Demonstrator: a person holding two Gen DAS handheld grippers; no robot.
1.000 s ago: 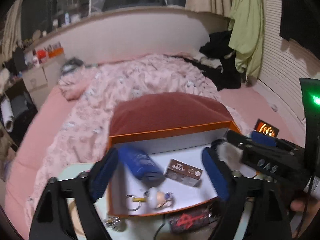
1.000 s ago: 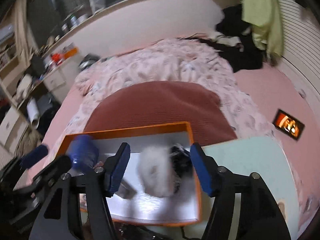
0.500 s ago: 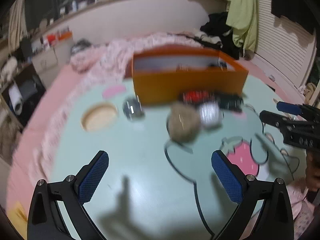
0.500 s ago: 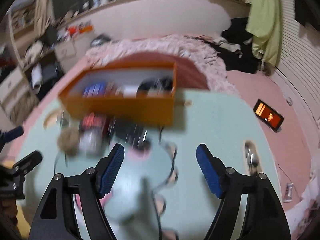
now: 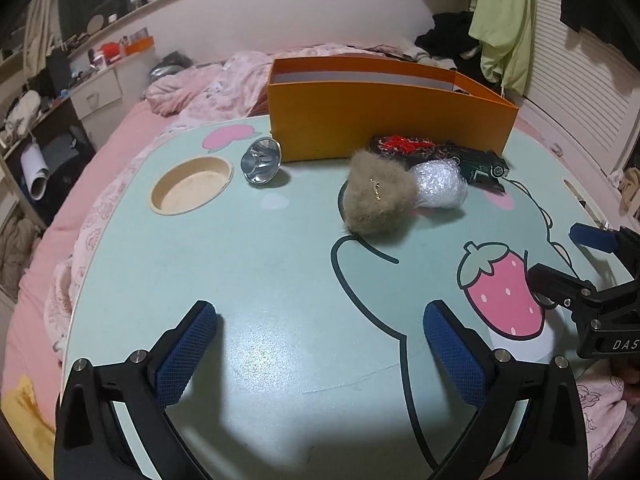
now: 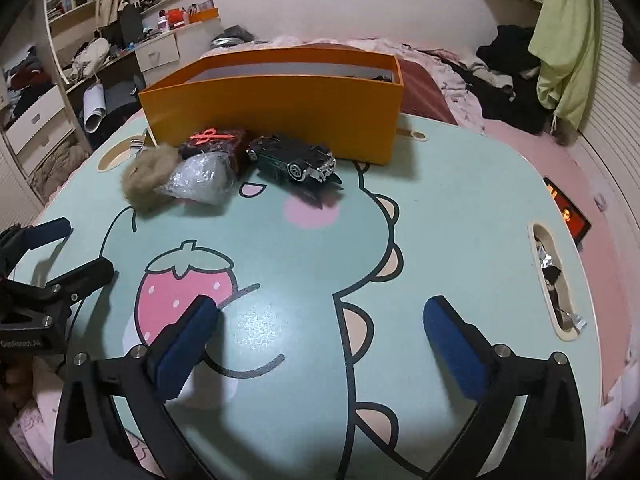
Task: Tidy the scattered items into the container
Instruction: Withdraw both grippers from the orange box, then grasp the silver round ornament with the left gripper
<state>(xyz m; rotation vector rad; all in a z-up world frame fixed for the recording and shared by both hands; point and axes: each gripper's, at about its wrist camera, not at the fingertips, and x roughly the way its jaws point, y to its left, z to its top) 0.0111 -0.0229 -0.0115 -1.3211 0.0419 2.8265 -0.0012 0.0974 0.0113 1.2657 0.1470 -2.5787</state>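
Note:
An orange box (image 5: 384,120) (image 6: 280,108) stands at the far side of the mint-green table (image 5: 240,280). In front of it lie a brown furry ball (image 5: 380,196) (image 6: 148,176), a crumpled clear bag (image 5: 440,182) (image 6: 200,180), a black-and-red pouch (image 5: 404,146) (image 6: 216,140), a dark green toy car (image 5: 484,164) (image 6: 296,158) and a silver cup (image 5: 260,160). My left gripper (image 5: 320,320) (image 6: 76,248) hovers open over the near table, well short of them. My right gripper (image 6: 320,312) (image 5: 568,256) is beside it, jaws opening, nothing between them.
A round wooden recess (image 5: 192,190) sits at the table's left and a slot (image 6: 556,280) with foil scraps at its right edge. A lit phone (image 6: 568,216) lies on the pink bed beyond. Bedding and clothes surround the table.
Both grippers drew back from above the box's inside to low over the near table. The right one held a white fluffy thing between its jaws then; now the jaws are wider and empty.

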